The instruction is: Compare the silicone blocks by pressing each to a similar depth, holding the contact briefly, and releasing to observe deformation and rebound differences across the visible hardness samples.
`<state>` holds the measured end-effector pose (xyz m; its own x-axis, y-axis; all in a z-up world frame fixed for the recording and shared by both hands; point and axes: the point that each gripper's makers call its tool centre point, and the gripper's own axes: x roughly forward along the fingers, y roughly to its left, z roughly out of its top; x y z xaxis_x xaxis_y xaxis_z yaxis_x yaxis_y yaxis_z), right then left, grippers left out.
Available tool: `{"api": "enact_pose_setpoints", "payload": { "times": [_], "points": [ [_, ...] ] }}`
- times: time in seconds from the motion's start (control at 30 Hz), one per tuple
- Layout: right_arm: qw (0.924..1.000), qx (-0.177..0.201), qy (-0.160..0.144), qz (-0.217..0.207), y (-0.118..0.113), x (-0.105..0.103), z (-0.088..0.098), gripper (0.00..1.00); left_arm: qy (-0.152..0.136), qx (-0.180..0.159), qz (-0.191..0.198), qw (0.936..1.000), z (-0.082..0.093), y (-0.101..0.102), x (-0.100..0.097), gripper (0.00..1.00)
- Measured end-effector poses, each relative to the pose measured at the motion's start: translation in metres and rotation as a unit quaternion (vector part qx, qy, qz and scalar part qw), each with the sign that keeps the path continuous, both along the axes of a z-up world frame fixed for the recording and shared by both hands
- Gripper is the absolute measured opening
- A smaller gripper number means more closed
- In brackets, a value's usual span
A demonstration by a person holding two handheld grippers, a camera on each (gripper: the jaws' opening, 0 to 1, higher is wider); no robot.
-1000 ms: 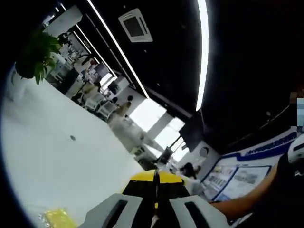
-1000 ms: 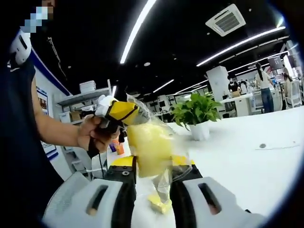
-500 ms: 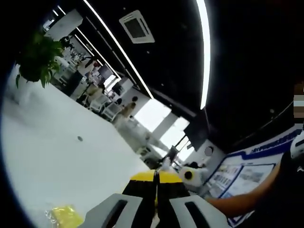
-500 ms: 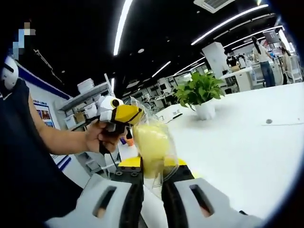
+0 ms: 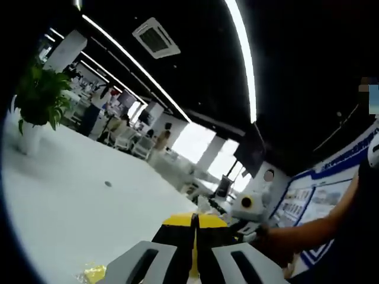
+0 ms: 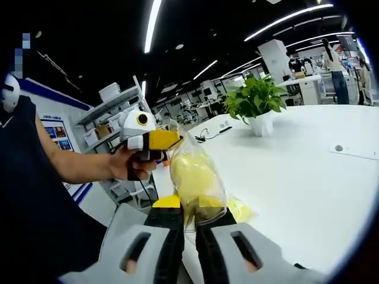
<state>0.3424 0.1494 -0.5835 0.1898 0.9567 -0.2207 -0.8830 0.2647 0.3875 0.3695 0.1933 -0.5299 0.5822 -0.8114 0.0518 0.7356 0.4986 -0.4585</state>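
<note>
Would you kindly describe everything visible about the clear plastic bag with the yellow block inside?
In the right gripper view, the clear plastic bag is crinkled, glossy film wrapped around a pale yellow block. It stands upright above the white table, pinched at its lower end by the right hand-held gripper, whose jaws are closed on it. The left hand-held gripper, held in a hand, has its yellow tip near the bag's top; contact is unclear.

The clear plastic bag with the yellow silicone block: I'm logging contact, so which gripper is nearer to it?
Right. The right gripper pinches the clear plastic bag with the yellow silicone block; the left gripper touches its top.
</note>
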Motion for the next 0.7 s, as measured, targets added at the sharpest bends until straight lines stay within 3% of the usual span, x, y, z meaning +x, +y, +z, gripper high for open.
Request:
{"api": "enact_pose_setpoints", "payload": {
  "times": [0.1, 0.3, 0.37, 0.5, 0.57, 0.63, 0.7],
  "points": [
    [0.9999, -0.005, 0.016, 0.000, -0.002, -0.002, -0.002, 0.00, 0.001, 0.008, -0.005, 1.0000, -0.002, -0.001, -0.004, 0.00],
    [0.9996, -0.026, 0.010, 0.010, -0.001, -0.010, -0.006, 0.00, 0.017, 0.018, -0.020, 0.9995, -0.008, 0.000, -0.010, 0.00],
    [0.9994, -0.030, 0.010, 0.011, -0.001, -0.011, -0.007, 0.00, 0.046, 0.013, -0.027, 0.9985, -0.012, 0.001, -0.012, 0.00],
    [0.9994, -0.032, 0.010, 0.013, 0.000, -0.012, -0.007, 0.00, 0.016, 0.030, -0.031, 0.9989, -0.011, 0.002, -0.014, 0.00],
    [0.9993, -0.033, 0.008, 0.013, 0.000, -0.011, -0.008, 0.00, 0.018, 0.032, -0.029, 0.9989, -0.011, 0.002, -0.014, 0.00],
    [0.9993, -0.032, 0.012, 0.014, 0.001, -0.011, -0.008, 0.00, -0.025, 0.060, -0.029, 0.9975, -0.010, 0.004, -0.016, 0.00],
    [0.9992, -0.035, 0.015, 0.012, 0.003, -0.012, -0.008, 0.00, -0.017, 0.058, -0.025, 0.9979, -0.012, 0.005, -0.017, 0.00]
  ]
}}
